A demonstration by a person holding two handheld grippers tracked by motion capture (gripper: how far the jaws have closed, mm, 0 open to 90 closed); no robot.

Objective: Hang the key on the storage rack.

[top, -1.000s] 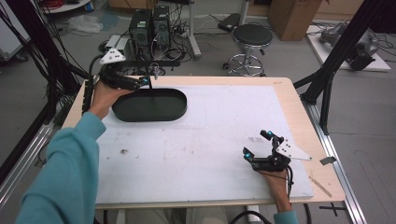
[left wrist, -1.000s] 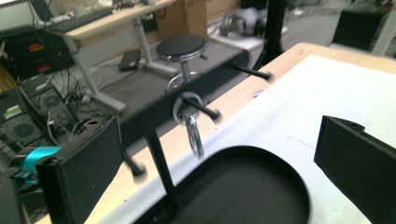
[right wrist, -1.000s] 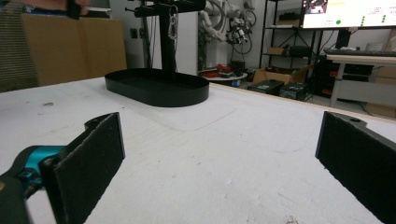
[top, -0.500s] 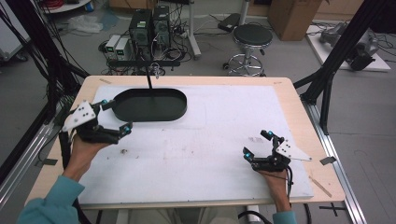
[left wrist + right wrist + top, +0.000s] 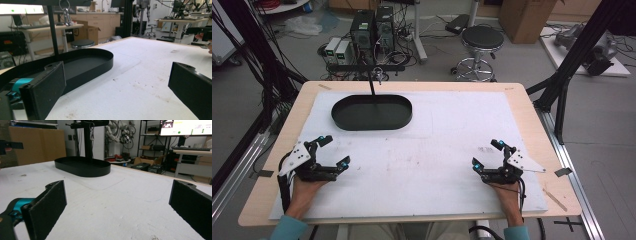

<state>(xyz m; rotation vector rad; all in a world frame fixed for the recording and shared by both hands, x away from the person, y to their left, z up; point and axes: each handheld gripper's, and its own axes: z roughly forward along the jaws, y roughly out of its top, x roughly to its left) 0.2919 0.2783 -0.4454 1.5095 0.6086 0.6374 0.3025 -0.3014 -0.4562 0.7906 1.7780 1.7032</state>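
Two grippers are held low over the white mat (image 5: 432, 150), nearer the person than the black oval tray (image 5: 372, 112): the left gripper (image 5: 335, 152) and right gripper (image 5: 487, 154), each with jaws spread wide, nothing between them.

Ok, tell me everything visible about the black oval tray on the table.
The tray is a matte black oval with a low upright wall and a flat floor; it looks like thin metal or plastic. It is empty. It lies flat on the white mat at the table's far left, long side across. Nothing touches it; a black stand post rises just behind it.
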